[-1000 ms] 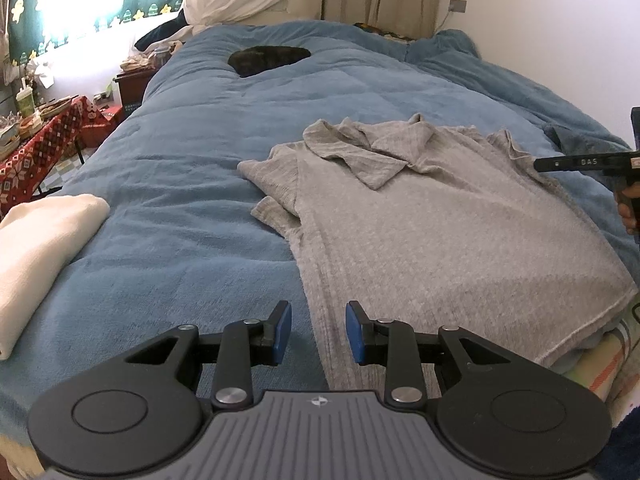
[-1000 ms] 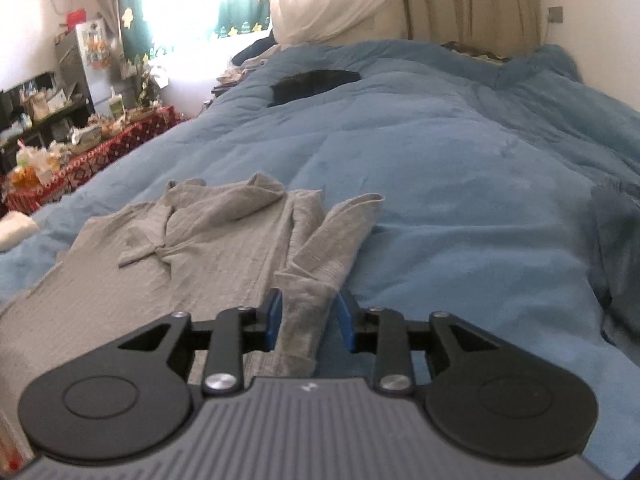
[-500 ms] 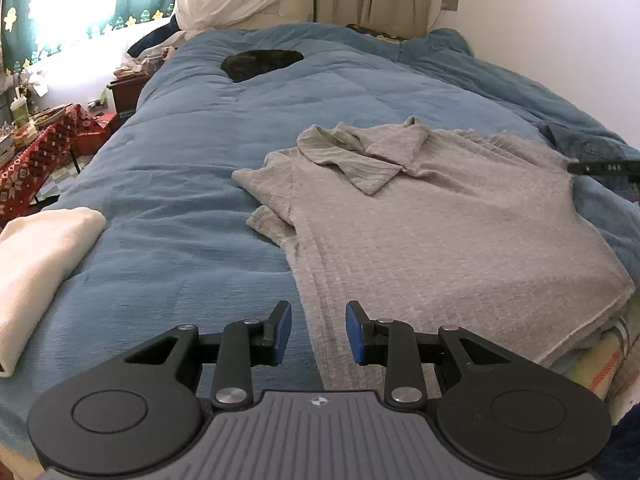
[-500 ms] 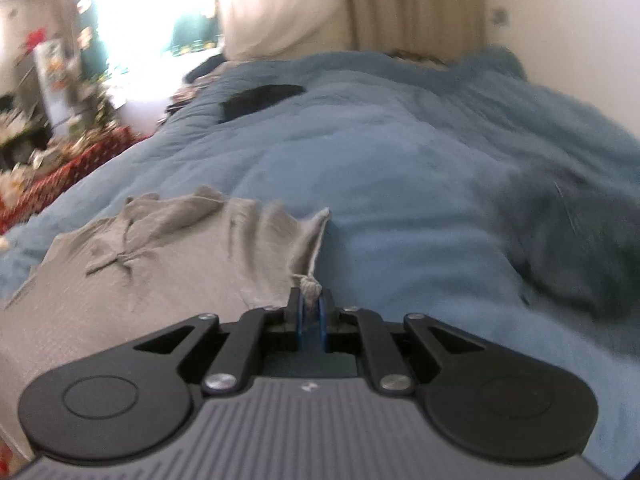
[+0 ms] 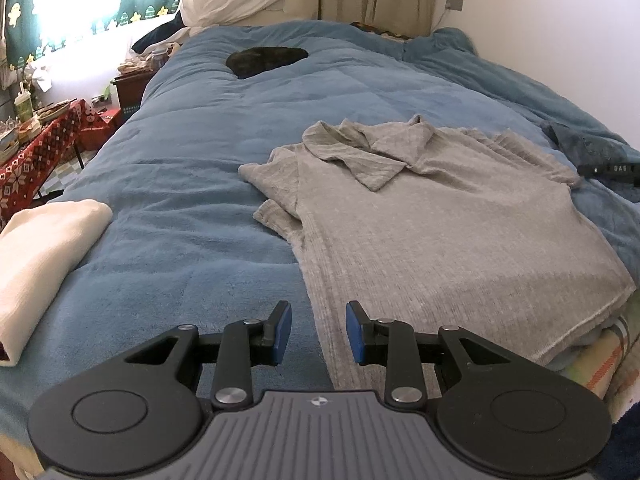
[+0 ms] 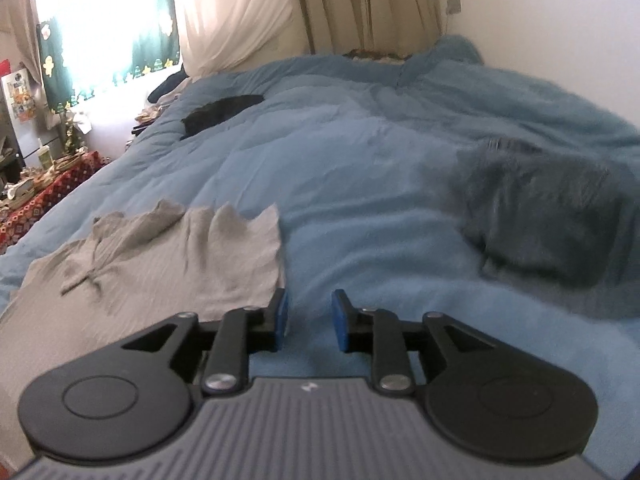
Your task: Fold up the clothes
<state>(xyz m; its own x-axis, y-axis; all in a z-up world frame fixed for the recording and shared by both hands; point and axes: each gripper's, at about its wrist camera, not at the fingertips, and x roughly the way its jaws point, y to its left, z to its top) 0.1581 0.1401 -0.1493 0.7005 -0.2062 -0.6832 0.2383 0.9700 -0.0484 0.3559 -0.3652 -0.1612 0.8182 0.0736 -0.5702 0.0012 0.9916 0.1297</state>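
Note:
A grey collared shirt (image 5: 440,232) lies spread on the blue duvet (image 5: 192,184), collar toward the far end, its left sleeve bunched beside the body. My left gripper (image 5: 319,332) hovers open over the shirt's near left hem edge with nothing between its blue pads. In the right wrist view the same shirt (image 6: 160,268) lies at the left, its right sleeve folded in onto the body. My right gripper (image 6: 307,320) stands open and empty over bare duvet (image 6: 360,200) just right of the shirt's edge. Its dark tip (image 5: 608,170) shows at the left view's right edge.
A folded cream garment (image 5: 44,256) lies at the bed's near left. A dark blue folded garment (image 6: 544,216) rests on the right of the bed. A black item (image 5: 264,58) lies near the far end. A patterned red table (image 5: 36,156) with clutter stands left of the bed.
My right gripper shut on the shirt's right sleeve, drew it in toward the body, then opened and let it go. The sleeve now lies folded on the shirt. The left gripper barely moved.

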